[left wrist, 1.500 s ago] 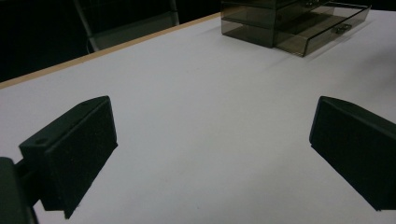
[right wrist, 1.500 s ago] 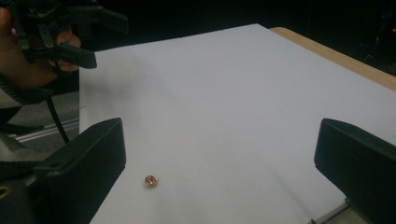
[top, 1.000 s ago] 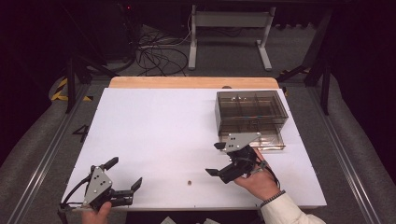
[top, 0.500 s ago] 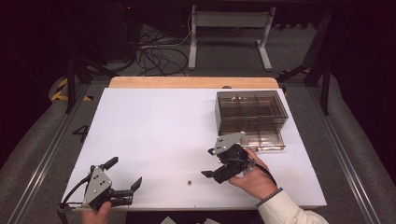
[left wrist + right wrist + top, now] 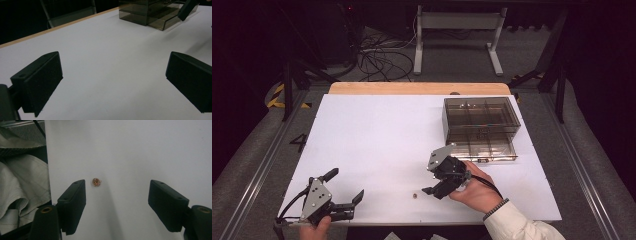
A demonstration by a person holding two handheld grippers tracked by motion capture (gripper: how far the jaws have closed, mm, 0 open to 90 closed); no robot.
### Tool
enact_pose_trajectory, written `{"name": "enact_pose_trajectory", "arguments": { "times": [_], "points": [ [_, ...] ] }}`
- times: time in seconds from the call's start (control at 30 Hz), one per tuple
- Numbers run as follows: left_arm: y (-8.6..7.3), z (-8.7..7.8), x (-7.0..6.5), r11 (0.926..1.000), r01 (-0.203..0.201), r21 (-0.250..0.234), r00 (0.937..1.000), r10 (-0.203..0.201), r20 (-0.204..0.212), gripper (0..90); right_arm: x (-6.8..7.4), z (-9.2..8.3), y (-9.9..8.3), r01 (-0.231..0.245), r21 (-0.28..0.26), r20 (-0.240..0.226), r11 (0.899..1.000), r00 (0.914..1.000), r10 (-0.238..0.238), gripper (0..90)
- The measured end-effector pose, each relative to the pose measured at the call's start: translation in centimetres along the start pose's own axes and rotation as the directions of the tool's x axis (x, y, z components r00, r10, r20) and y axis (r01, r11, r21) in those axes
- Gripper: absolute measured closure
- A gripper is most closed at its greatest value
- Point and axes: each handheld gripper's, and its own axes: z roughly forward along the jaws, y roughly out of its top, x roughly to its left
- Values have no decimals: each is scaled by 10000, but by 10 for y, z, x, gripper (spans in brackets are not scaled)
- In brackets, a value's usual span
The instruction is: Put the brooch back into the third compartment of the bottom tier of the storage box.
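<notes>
A tiny copper-coloured round piece [image 5: 415, 195] [image 5: 96, 182] lies on the white table [image 5: 377, 140] near its front edge. My right gripper [image 5: 434, 185] [image 5: 116, 187] hovers just right of it, pointing down at the table. Its jaws have just been closing but still stand apart. The piece sits just ahead of one jaw's tip, untouched, and nothing is held. At the front left corner my left gripper [image 5: 345, 185] [image 5: 113, 62] rests open with bare table between its jaws.
A smoky transparent organiser box [image 5: 482, 120] [image 5: 150, 12] with its lowest drawer pulled out stands at the back right. A wooden strip [image 5: 419, 88] runs along the table's far edge. Pale cloth [image 5: 22, 185] hangs below the near edge.
My right gripper has moved left and slightly nearer the front edge, toward the small copper piece, and its jaws have narrowed. The left gripper has stayed still.
</notes>
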Motion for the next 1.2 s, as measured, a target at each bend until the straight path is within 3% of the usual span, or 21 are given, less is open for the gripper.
{"name": "enact_pose_trajectory", "arguments": {
  "times": [0.73, 1.2],
  "points": [
    [0, 1, 1, 10000, 19, 11, 10000, -19, 41, 16, 14, 37, 16, 691, 1125, -495, 9912, 9967, -639, 379],
    [0, 0, 1, 10000, 19, 3, 10000, -19, 54, 16, 24, 58, 20, 1071, 1623, -659, 9809, 9930, -976, 484]
  ]
}}
